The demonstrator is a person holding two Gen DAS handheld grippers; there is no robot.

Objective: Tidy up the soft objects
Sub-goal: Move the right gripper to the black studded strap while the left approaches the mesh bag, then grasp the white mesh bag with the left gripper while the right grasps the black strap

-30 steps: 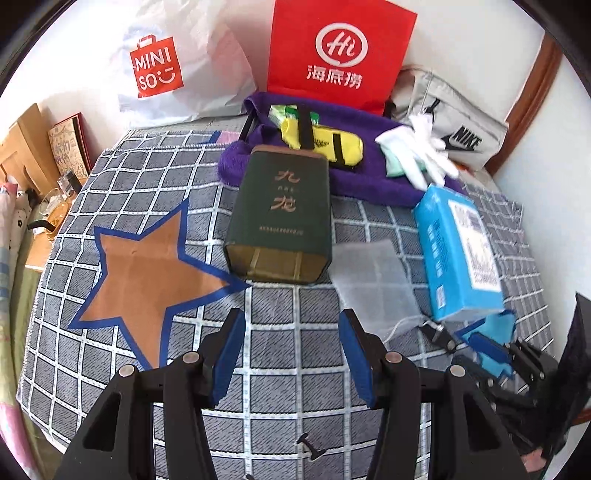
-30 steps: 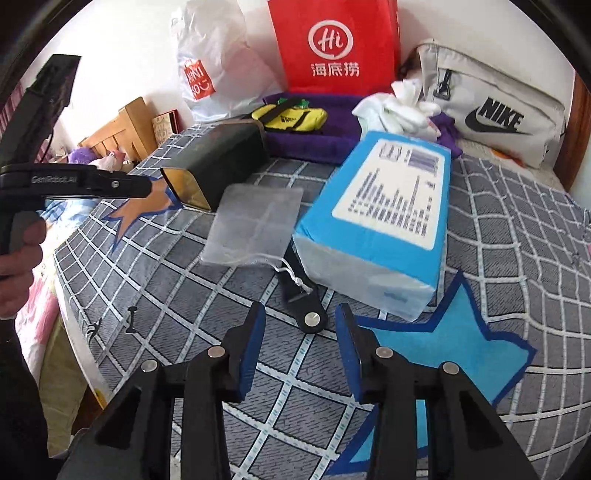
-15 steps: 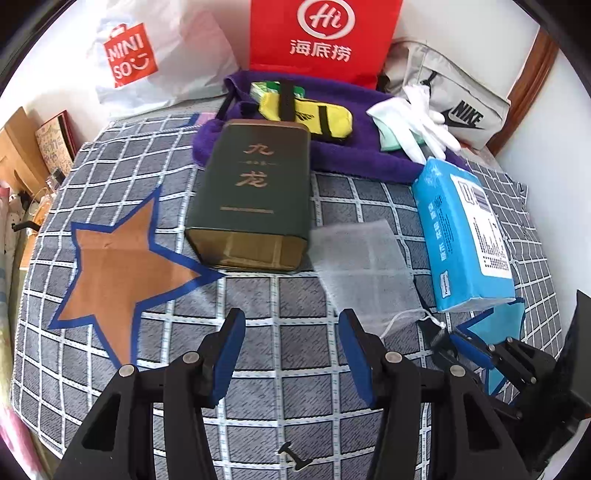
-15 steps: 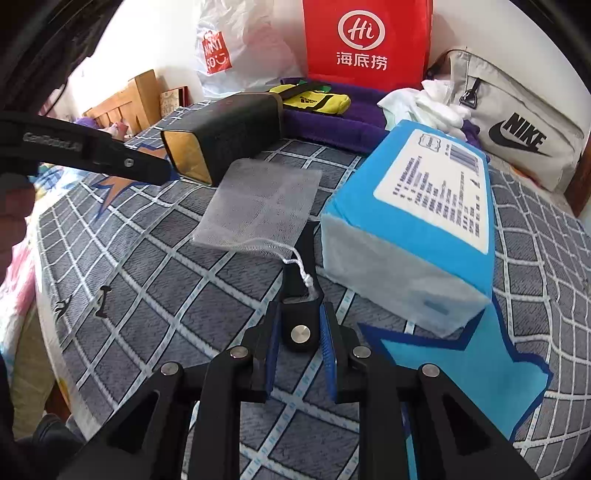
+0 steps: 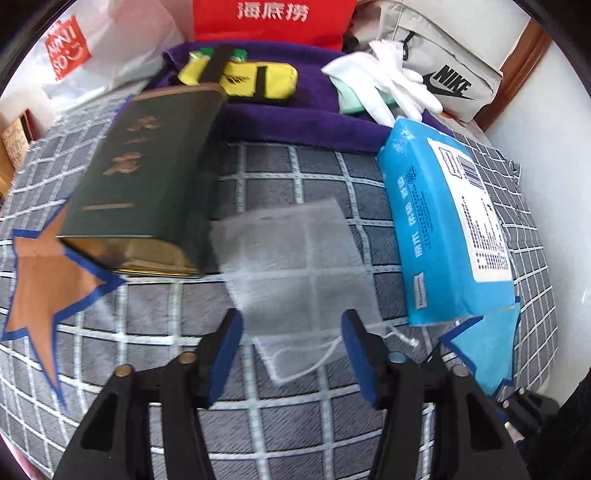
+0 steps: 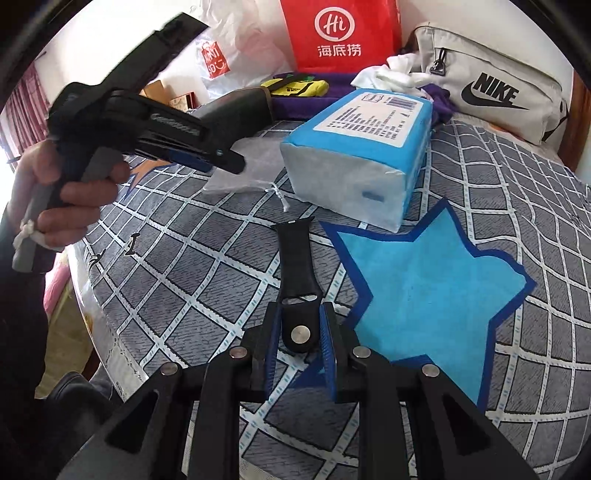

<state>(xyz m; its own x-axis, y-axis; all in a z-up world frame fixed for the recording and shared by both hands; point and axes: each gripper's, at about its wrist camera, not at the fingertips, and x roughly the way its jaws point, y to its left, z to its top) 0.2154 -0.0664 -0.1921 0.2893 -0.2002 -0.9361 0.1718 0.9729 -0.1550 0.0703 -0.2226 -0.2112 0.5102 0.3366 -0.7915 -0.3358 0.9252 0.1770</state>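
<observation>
My right gripper (image 6: 298,334) is shut on the studded end of a black watch strap (image 6: 297,266), which juts forward above the checked cloth beside the blue star (image 6: 424,291). My left gripper (image 5: 291,343) is open, its fingers either side of the near edge of a white mesh drawstring pouch (image 5: 295,258). It also shows in the right wrist view (image 6: 155,125), held above the pouch (image 6: 251,170). A blue tissue pack (image 5: 447,229) lies right of the pouch and shows in the right wrist view (image 6: 362,147).
A dark green tin box (image 5: 147,177) lies left of the pouch, next to an orange star (image 5: 40,277). A purple towel (image 5: 295,107) at the back holds a yellow pouch (image 5: 255,77) and white gloves (image 5: 388,88). Behind stand a red bag (image 6: 340,33) and a grey Nike bag (image 6: 491,88).
My right gripper closed on the black strap and pulled it back towards the blue star. My left gripper moved forward and right, up to the mesh pouch.
</observation>
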